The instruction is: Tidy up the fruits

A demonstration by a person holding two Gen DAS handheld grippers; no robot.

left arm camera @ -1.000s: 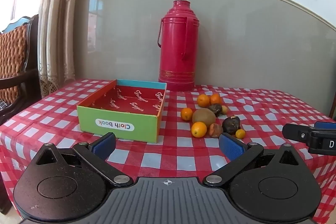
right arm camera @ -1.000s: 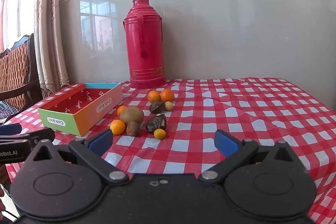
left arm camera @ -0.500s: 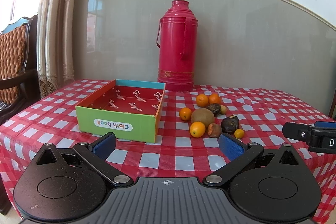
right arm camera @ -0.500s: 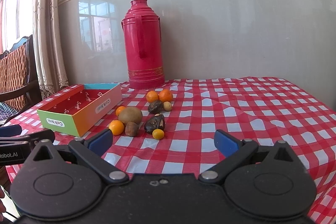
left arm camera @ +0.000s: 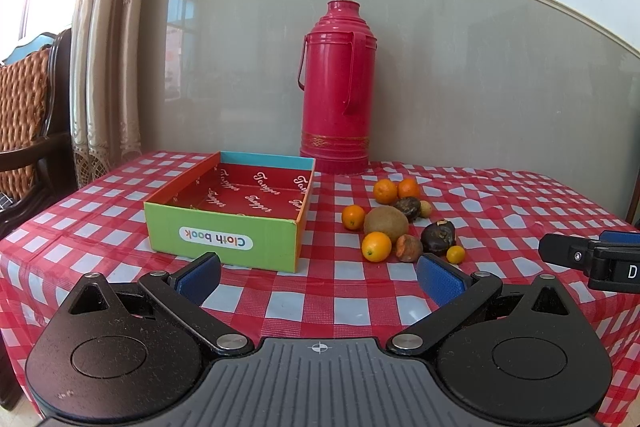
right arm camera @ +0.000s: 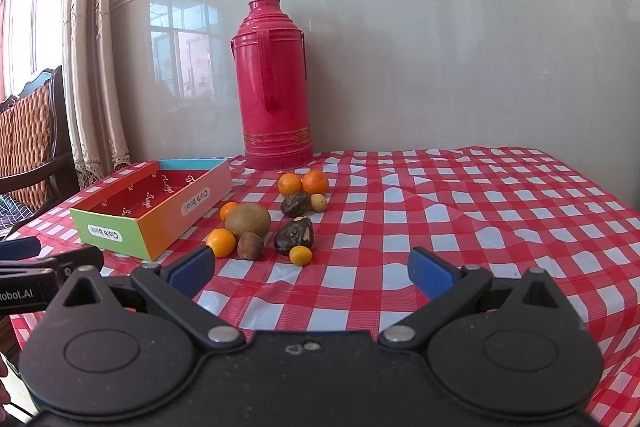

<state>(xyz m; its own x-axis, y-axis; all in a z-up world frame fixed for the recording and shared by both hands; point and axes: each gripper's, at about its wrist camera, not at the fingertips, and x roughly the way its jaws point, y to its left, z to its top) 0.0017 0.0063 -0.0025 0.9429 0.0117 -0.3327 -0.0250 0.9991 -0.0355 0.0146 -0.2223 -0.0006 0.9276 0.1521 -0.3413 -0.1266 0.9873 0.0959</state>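
Several fruits lie in a cluster on the red checked tablecloth: a brown kiwi (left arm camera: 386,224) (right arm camera: 247,221), small oranges (left arm camera: 376,246) (right arm camera: 221,242), dark wrinkled fruits (left arm camera: 438,236) (right arm camera: 294,233) and a tiny yellow one (left arm camera: 455,254) (right arm camera: 300,255). An empty open box (left arm camera: 224,241) (right arm camera: 116,231) marked "Cloth book" stands left of them. My left gripper (left arm camera: 319,278) is open and empty, near the table's front edge. My right gripper (right arm camera: 311,270) is open and empty, in front of the fruit cluster.
A tall red thermos (left arm camera: 335,89) (right arm camera: 275,85) stands behind the fruits against the wall. A wooden chair (left arm camera: 28,123) and curtain are left of the table. The right gripper's finger shows at the right edge in the left wrist view (left arm camera: 592,259).
Both grippers have shifted only slightly; the fruits and box sit a little lower and left in view. Both stay open and empty.
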